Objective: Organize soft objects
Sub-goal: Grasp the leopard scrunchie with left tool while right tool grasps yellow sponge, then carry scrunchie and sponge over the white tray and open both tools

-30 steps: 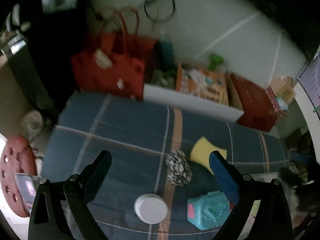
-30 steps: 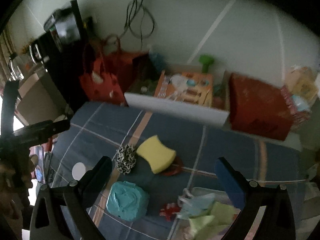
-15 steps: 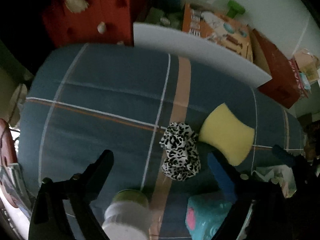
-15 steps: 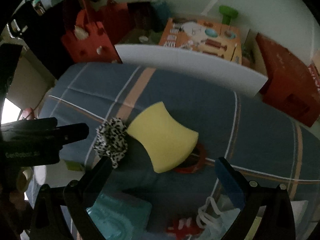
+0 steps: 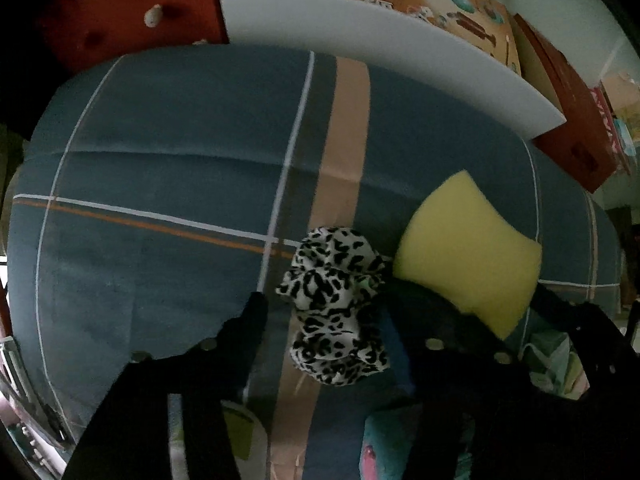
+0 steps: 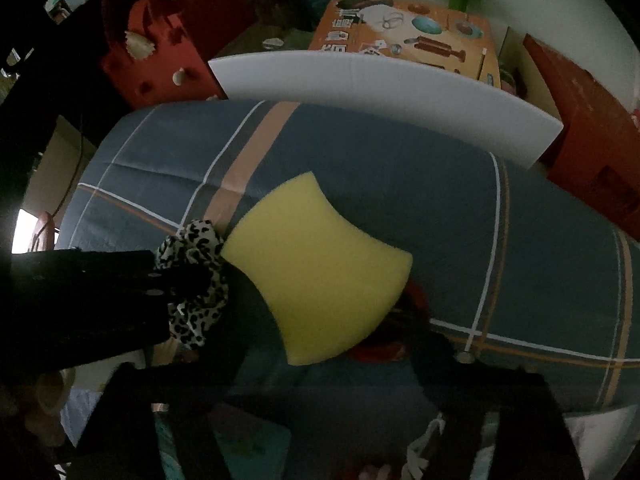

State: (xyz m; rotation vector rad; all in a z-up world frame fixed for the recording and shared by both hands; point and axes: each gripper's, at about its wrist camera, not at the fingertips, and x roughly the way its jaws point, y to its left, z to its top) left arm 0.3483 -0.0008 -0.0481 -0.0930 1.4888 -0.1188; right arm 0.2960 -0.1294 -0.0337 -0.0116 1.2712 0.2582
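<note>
Where the peach stripe crosses the blue plaid cloth [image 5: 180, 152], a leopard-print scrunchie [image 5: 334, 308] lies with a yellow sponge [image 6: 320, 268] touching its right side. Both rest on the cloth-covered desk.

The left gripper [image 5: 324, 320] points straight down over the scrunchie, one of its fingers [image 5: 248, 320] on the scrunchie's left and the other hard against its right edge. The jaws have just been closing with the scrunchie between them. The left finger looks a little clear of the fabric, so a firm pinch cannot be told.

The right gripper [image 6: 320, 320] straddles the sponge, its jaws also having just been closing. One of its dark fingers [image 6: 236, 320] lies along the sponge's left edge and the other sits at its lower right corner; whether they press into the foam cannot be told in the dim light. A red ring-shaped thing [image 6: 384, 348] shows from under the sponge's lower right.

Nearer the cameras a teal pouch [image 5: 384, 440] lies on the cloth. Beyond the desk's far edge stands a white foam board [image 6: 380, 92], behind it an orange printed box [image 6: 404, 40], a red felt bag [image 6: 156, 60] to the left and a dark red box [image 6: 592, 140] to the right.
</note>
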